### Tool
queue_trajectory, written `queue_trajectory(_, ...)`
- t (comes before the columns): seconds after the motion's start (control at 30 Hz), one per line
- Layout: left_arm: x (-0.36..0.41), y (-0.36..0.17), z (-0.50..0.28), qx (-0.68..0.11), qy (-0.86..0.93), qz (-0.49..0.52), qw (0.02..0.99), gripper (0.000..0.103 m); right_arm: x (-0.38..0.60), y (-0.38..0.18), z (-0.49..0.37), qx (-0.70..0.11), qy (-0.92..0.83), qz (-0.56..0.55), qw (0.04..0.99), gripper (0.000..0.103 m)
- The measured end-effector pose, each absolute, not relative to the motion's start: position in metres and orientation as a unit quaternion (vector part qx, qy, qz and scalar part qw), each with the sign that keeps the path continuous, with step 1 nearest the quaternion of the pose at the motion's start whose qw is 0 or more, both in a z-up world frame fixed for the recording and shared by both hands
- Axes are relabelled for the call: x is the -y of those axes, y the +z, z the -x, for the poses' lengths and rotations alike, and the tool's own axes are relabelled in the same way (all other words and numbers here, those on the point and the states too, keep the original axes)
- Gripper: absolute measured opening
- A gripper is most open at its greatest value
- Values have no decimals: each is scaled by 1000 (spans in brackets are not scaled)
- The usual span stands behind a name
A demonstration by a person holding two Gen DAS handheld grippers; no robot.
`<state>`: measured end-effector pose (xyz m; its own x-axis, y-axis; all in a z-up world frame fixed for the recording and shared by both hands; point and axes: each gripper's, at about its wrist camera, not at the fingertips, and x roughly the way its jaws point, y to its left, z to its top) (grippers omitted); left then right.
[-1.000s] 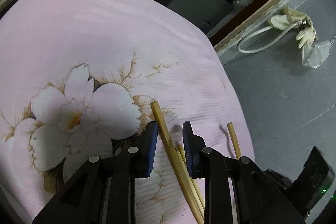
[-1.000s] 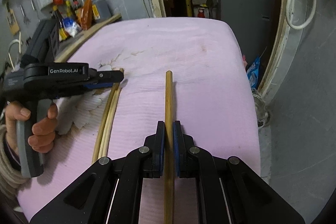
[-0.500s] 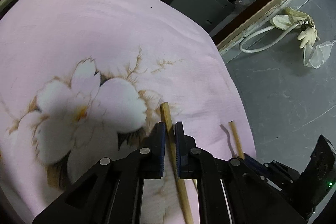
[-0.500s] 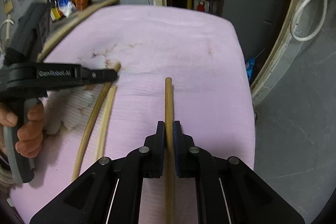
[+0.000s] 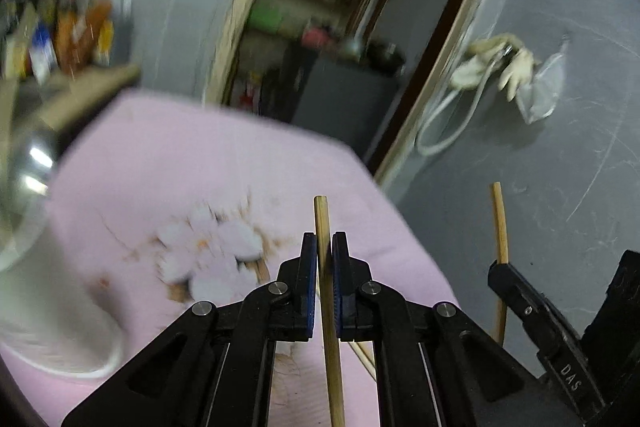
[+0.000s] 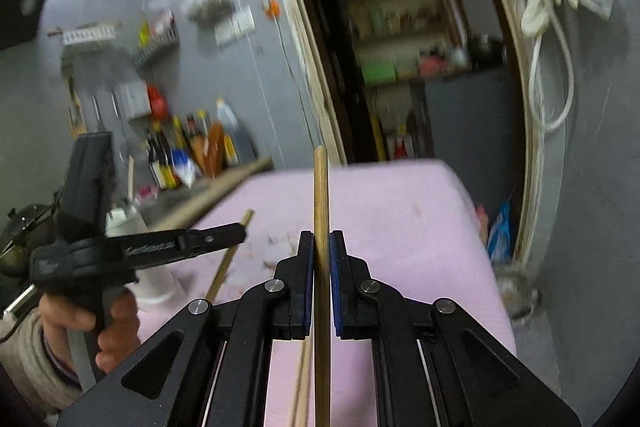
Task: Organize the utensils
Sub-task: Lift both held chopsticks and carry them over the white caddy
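While my left gripper (image 5: 324,247) and right gripper (image 6: 321,247) each pinch a chopstick (image 5: 326,267) (image 6: 321,227) above the pink cloth (image 5: 200,155), I'd carry both level toward the white holder (image 6: 154,267), tips steady.

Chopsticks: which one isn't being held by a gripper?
The loose chopstick lying on the pink cloth. The other two are clamped, one in the left gripper, one in the right gripper.
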<state>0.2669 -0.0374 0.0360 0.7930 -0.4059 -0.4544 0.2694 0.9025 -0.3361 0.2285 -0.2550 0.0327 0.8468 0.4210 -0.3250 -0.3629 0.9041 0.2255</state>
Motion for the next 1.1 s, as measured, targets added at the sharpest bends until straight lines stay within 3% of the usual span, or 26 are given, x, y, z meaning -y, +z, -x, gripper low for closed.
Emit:
queue_trajectory(0.47, -4, 94, -184, -74, -122, 107, 984, 4, 207, 93, -180, 14, 262, -85, 961, 5)
queue_trajectory(1.1, -156, 165, -161, 37, 25, 129, 991, 4, 82, 151, -224, 138, 346, -155, 915, 6)
